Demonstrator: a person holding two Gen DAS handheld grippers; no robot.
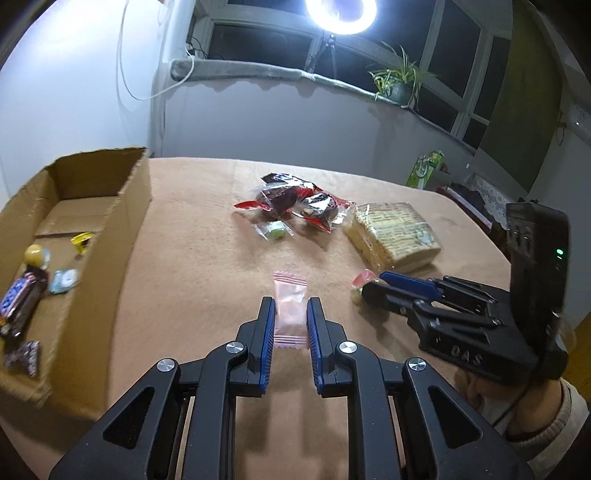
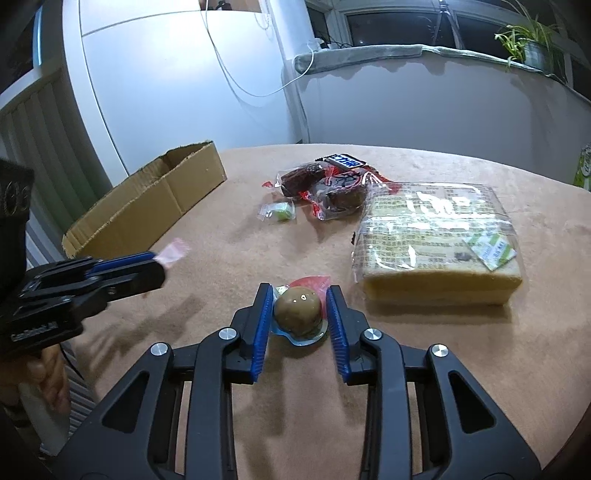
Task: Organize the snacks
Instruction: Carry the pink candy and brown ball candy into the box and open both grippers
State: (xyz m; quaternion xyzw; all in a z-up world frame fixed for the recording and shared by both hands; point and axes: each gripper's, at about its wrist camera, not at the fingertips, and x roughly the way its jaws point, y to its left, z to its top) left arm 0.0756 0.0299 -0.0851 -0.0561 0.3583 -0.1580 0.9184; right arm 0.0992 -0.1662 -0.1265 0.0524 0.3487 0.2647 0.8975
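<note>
My left gripper [image 1: 290, 306] is shut on a pink candy wrapper [image 1: 290, 302] and holds it above the tan tablecloth; the wrapper also shows in the right wrist view [image 2: 173, 251]. My right gripper [image 2: 300, 295] has its pads against the sides of a packaged brown egg [image 2: 297, 311] that lies on the cloth; it also shows in the left wrist view [image 1: 364, 282]. A cardboard box [image 1: 122, 229] at the left holds several snacks, among them a chocolate bar [image 1: 18, 299]. A pile of red-wrapped snacks [image 1: 295, 201], a small green candy [image 1: 275, 230] and a wrapped cake [image 2: 436, 240] lie on the table.
The round table [image 2: 480, 369] has a tan cloth. A white wall and a window sill with a potted plant [image 1: 397, 83] stand behind it. A ring light [image 1: 341, 14] shines above. A green carton [image 1: 424, 170] sits beyond the far right edge.
</note>
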